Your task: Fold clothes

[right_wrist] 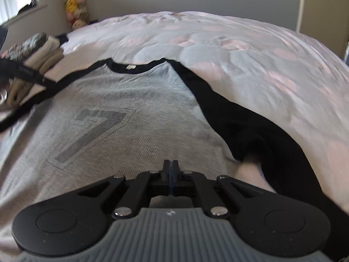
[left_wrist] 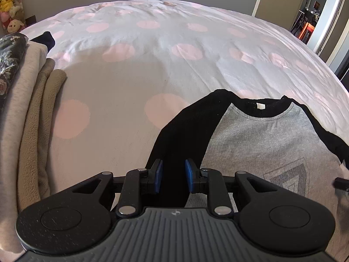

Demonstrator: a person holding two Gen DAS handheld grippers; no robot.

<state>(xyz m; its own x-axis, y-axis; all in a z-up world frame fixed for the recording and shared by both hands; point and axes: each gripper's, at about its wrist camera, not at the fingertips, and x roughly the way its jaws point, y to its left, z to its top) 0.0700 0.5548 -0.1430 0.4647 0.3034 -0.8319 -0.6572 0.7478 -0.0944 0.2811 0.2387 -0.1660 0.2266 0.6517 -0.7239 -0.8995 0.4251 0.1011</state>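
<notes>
While it lies flat, the grey shirt (right_wrist: 122, 109) shows black sleeves (right_wrist: 250, 126).

Large dark striped numeral 7 (right_wrist: 91, 131) printed on the chest of the grey shirt (right_wrist: 122, 91). Small white neck tag (right_wrist: 131, 66) blank or too small to read.

Grey shirt (left_wrist: 261, 139) with black sleeves, pink-dotted white duvet (left_wrist: 152, 50)

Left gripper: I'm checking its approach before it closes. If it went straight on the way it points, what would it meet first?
Probably the shirt's black sleeve, which already lies between the open left gripper's blue pads; how far below is unclear.
</notes>
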